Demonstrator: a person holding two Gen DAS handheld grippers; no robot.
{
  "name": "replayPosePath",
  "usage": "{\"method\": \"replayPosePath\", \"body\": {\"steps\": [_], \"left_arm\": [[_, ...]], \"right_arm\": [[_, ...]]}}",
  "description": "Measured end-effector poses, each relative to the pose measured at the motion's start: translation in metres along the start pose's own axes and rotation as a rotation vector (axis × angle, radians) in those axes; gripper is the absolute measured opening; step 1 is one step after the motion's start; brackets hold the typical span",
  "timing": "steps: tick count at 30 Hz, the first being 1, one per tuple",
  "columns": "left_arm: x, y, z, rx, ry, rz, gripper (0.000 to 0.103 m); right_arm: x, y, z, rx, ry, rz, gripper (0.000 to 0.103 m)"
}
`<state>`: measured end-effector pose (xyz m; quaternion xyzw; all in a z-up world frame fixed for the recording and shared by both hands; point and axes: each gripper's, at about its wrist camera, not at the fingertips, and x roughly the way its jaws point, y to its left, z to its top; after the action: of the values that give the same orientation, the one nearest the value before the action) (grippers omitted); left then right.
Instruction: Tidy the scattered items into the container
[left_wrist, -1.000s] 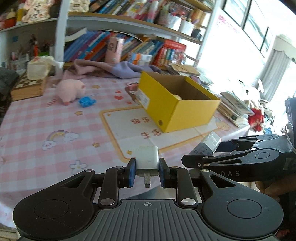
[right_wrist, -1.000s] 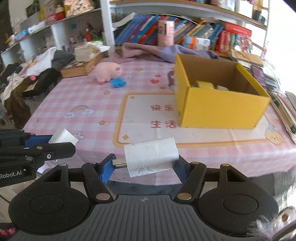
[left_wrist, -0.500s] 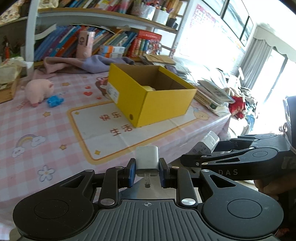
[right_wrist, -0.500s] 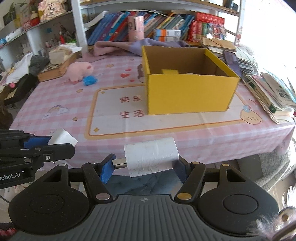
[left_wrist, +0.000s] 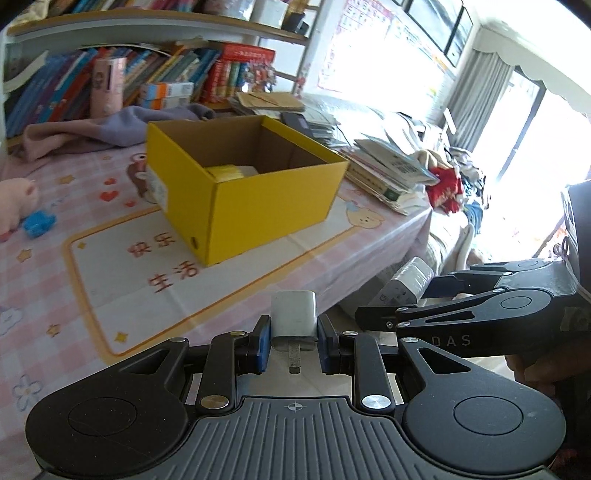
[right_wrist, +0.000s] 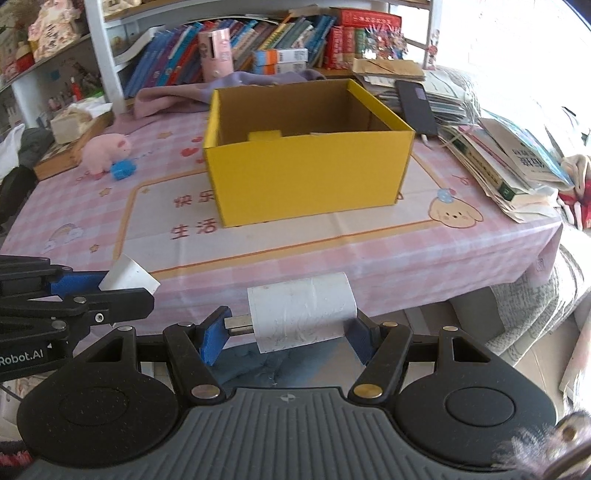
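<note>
Cardboard box (right_wrist: 310, 184), matte yellow, square-cornered, open-topped.

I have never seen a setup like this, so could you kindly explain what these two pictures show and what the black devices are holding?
These are hand-held grippers, one in each of a person's hands, each with a camera looking along its two fingers. One picture is from the left gripper, shut on a white charger; the other is from the right gripper, shut on a white roll with a metal end. Each gripper shows at the edge of the other's picture. Ahead is a table with a pink checked cloth, carrying an open yellow box, a pink pig toy, a blue toy and a stack of books.
</note>
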<state>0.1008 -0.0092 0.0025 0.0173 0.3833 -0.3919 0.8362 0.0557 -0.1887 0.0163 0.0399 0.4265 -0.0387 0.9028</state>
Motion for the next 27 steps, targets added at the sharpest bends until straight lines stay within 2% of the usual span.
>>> {"method": "replayPosePath", "body": {"steps": [20,27], "left_arm": [[0.096,-0.05,0.051,0.041,0.085,-0.031,0.024],[0.117,-0.057,0.076,0.036,0.054,0.004,0.024]], "right_arm": [[0.043,-0.102,0.031,0.052,0.06,0.007,0.065],[0.059,-0.135,0.056,0.03,0.048,0.043,0.065]]}}
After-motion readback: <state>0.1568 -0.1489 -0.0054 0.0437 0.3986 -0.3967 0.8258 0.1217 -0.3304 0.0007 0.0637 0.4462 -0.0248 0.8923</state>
